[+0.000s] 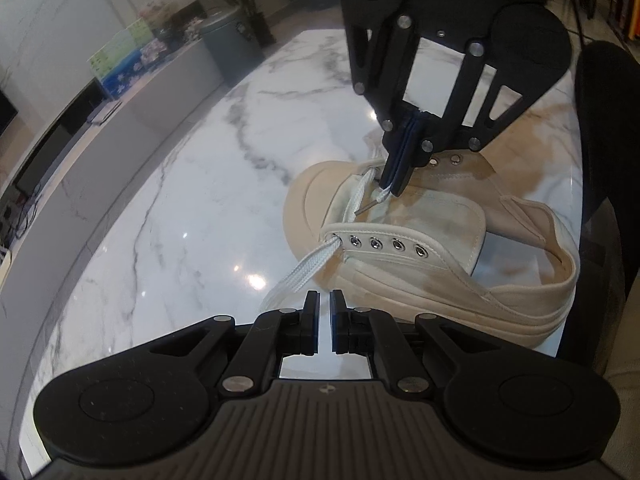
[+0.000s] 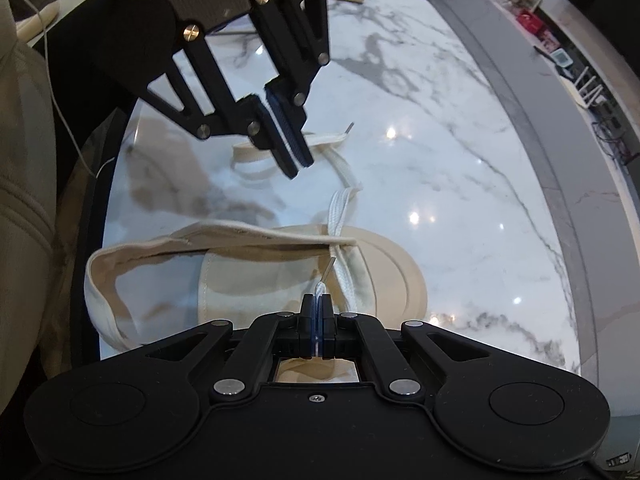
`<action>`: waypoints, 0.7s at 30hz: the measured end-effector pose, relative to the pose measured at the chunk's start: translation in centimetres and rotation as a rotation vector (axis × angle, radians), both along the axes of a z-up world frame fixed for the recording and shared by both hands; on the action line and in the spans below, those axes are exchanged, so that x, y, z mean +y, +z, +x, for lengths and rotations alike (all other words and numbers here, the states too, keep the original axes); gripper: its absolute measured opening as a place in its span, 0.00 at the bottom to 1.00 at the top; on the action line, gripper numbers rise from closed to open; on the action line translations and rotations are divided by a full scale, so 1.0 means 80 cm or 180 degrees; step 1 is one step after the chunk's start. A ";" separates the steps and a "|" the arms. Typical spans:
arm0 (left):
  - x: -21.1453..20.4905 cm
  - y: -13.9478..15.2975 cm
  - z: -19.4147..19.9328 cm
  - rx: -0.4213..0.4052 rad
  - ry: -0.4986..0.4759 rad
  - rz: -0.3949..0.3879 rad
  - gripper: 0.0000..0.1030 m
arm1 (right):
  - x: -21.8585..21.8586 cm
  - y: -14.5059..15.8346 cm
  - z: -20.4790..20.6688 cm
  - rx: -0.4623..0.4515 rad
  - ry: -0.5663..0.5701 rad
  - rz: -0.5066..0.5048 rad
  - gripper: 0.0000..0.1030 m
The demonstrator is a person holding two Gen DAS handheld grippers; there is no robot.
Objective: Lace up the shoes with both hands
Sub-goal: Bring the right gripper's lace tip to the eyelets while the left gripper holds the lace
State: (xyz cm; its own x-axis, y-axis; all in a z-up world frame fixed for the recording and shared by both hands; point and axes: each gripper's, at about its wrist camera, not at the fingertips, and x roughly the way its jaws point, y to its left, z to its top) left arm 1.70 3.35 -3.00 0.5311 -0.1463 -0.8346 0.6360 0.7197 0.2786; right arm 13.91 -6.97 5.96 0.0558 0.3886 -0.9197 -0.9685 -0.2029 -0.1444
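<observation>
Cream canvas high-top shoe [image 1: 420,240] with a tan rubber toe cap, lying upright on the white marbled desk [image 1: 180,200], tongue bare, metal eyelets mostly empty. Flat white woven lace [image 1: 304,268] threaded through the lowest pair only; one end trailing loose over the desk, the other end's tip [image 2: 326,270] raised above the tongue.

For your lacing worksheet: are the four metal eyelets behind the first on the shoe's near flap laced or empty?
Empty. In the left wrist view the four eyelets show open holes; the white lace leaves only the first hole, nearest the toe.
</observation>
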 end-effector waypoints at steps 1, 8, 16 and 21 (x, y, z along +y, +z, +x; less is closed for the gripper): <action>0.000 -0.001 0.001 -0.0013 -0.0044 0.0043 0.05 | 0.000 0.000 0.001 0.0013 0.0004 -0.0008 0.00; -0.010 -0.005 0.005 -0.0038 -0.0441 0.0050 0.05 | 0.006 -0.004 0.007 0.0133 0.0097 -0.0171 0.00; -0.021 -0.021 0.018 -0.0056 -0.0565 0.0028 0.05 | 0.013 0.003 0.001 0.0158 0.0220 -0.0167 0.00; -0.021 -0.025 0.023 -0.0044 -0.0562 -0.0003 0.05 | 0.012 0.010 -0.003 0.0142 0.0224 -0.0114 0.00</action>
State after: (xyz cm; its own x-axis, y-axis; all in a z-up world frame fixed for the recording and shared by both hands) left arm 3.53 1.64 -5.01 0.5086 -0.2391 -0.8271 0.7485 0.5975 0.2875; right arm 13.66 -6.00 6.76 -0.0119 0.3569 -0.9341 -0.9569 -0.2750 -0.0929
